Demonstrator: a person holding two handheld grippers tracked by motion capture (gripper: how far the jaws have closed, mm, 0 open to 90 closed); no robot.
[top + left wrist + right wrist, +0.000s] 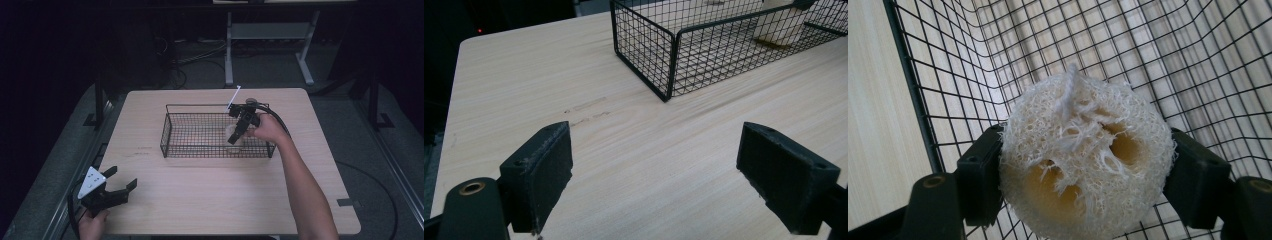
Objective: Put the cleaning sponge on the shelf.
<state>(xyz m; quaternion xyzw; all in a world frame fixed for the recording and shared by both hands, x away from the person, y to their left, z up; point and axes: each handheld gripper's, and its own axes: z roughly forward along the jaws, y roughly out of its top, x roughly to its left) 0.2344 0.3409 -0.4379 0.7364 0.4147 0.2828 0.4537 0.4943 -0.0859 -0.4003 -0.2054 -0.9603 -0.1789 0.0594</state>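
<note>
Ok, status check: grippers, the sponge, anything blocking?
Right gripper shut on loofah sponge, inside wire basket. Left gripper open, empty, over bare table. Nothing in the way.

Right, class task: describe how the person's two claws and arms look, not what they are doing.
Each claw is black with two blocky jaws faced in dark, rough pads. The left claw carries a grey three-cornered plate on top and trails a black cable. The right claw also trails a black cable, curving behind the hand. Both forearms are bare; no sleeves show.
</note>
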